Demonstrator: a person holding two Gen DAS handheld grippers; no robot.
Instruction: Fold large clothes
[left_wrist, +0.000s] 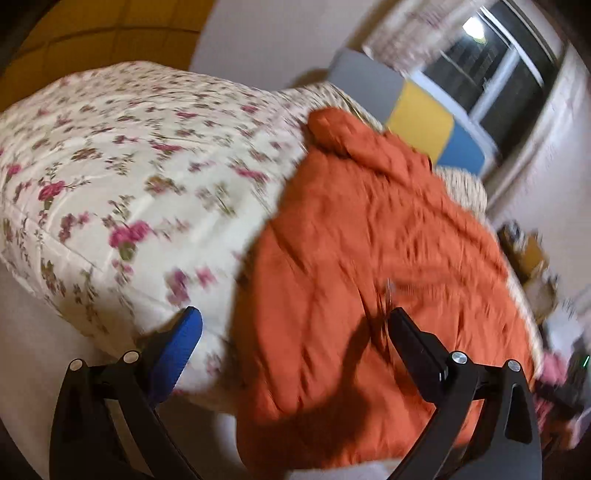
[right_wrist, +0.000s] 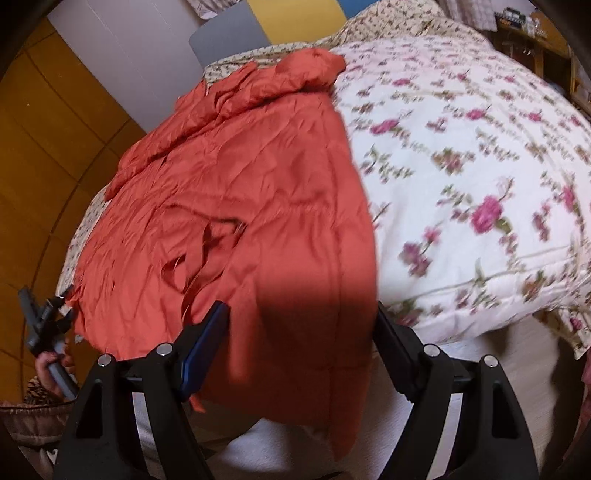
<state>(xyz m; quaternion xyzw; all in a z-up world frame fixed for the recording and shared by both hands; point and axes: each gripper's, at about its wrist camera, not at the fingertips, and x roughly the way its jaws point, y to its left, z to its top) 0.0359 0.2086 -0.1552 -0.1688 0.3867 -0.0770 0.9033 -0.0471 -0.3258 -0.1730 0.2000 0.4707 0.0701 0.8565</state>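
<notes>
Both grippers' jaws stand wide apart, the left gripper (left_wrist: 295, 325) and the right gripper (right_wrist: 301, 321) holding nothing above the orange garment (right_wrist: 236, 192). It lies spread on the floral bedspread (right_wrist: 461, 166), perhaps already doubled lengthwise, though blur obscures this; further folds remain. No readable writing shows.

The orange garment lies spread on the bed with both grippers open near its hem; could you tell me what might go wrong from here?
1. The loose ties on the orange garment could snag a finger.
2. The right gripper might pinch the floral quilt alongside.
3. The left gripper straddles the garment's edge, risking an uneven grasp.
</notes>
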